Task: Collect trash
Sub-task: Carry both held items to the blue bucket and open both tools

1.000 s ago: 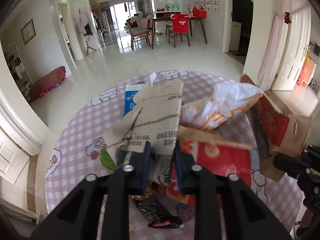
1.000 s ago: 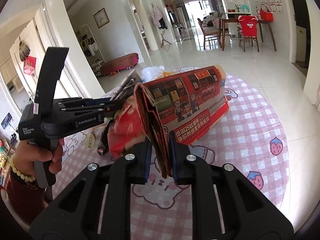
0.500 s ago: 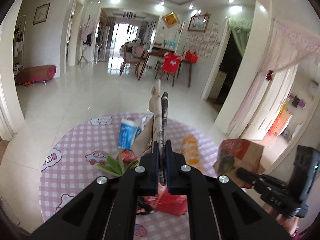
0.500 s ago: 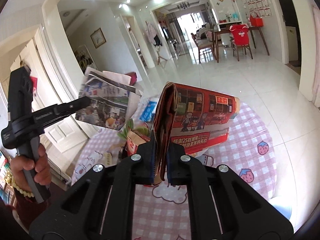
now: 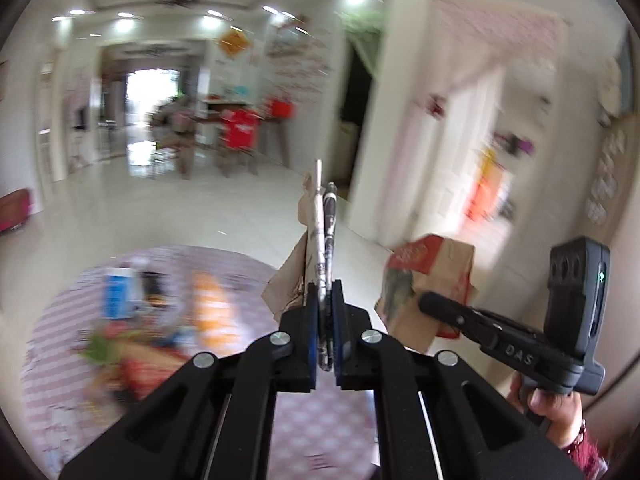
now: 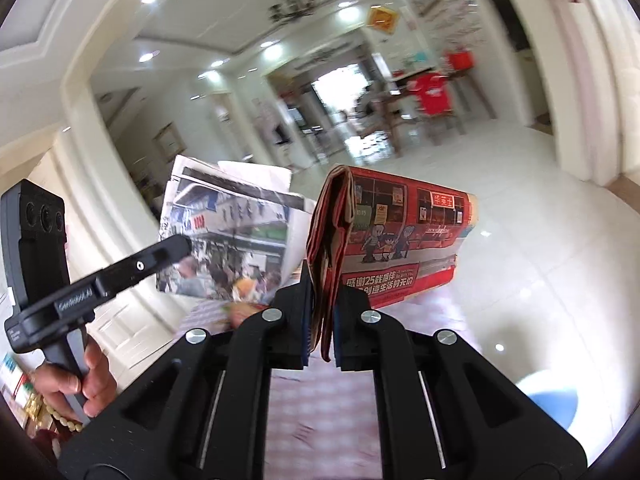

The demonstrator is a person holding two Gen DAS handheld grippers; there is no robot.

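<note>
- The left gripper (image 5: pixel 327 312) has its fingers pinched nearly together on a folded newspaper (image 5: pixel 326 224) backed by a scrap of brown cardboard (image 5: pixel 294 280); both stand edge-on, straight up from between the fingers.
- The right gripper (image 6: pixel 322 312) is clamped just as tightly on a flattened red paper bag (image 6: pixel 400 240), which sticks up and out to the right of its fingers.
- Two pieces therefore look collected and lifted clear of the tabletop (image 5: pixel 60 360) (its cover is a pink checked cloth).
- Much is left: below and left of the left fingers lie a blue carton (image 5: pixel 116 296), an orange-and-white wrapper (image 5: pixel 210 312) and blurred red and green scraps.
- No bin can be made out; a blurred blue shape (image 6: pixel 550 402) sits low to the right of the right fingers (too indistinct to name), so dropping off both held pieces is judged to be still ahead.
</note>
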